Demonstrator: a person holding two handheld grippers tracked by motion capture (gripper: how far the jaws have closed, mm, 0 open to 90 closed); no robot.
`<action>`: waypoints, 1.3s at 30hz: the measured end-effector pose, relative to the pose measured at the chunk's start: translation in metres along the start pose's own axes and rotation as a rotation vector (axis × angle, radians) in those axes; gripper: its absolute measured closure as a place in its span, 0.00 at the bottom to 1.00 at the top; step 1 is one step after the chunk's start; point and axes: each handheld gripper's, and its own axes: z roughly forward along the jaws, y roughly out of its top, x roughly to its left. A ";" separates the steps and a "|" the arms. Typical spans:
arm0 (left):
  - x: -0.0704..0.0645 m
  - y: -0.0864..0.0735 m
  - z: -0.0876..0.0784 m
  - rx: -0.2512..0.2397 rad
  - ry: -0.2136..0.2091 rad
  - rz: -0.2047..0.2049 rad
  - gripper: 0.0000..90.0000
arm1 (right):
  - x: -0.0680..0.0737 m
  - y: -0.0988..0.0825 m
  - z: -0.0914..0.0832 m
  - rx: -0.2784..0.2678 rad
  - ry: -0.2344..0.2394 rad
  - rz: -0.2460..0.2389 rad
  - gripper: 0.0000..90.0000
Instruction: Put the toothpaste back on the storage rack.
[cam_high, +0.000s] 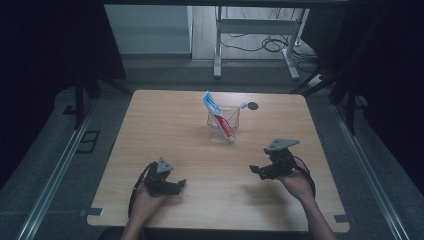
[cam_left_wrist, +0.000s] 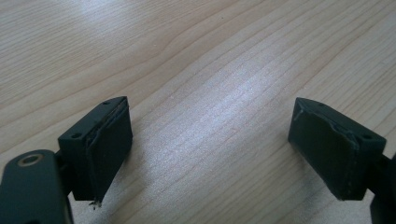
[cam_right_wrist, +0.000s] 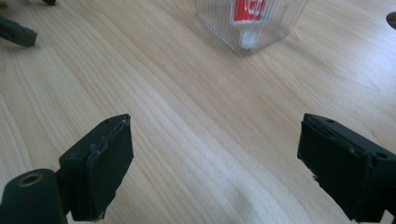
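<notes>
Wooden worktop, square, pale grain. Clear ribbed cup stands upright toward the worktop's far middle, well apart from both tongs; in the right gripper view it sits ahead at the top. Toothpaste tube, white-blue-red, leans inside the cup, top end sticking out up-left. Left tongs low at the near-left worktop, jaws wide apart, nothing between, bare wood under them. Right tongs near-right, raised a bit off the wood, jaws spread wide, empty. Small dark round mark just right-behind the cup
</notes>
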 end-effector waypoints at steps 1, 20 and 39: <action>0.000 0.000 0.000 0.000 0.000 0.000 0.15 | 0.000 -0.002 -0.001 0.000 0.000 0.002 0.11; 0.000 0.000 0.000 -0.001 0.001 -0.001 0.15 | -0.002 -0.043 -0.024 -0.006 -0.055 0.051 0.11; 0.000 0.000 0.000 0.000 0.003 0.002 0.15 | 0.011 -0.076 -0.024 0.012 -0.086 0.061 0.11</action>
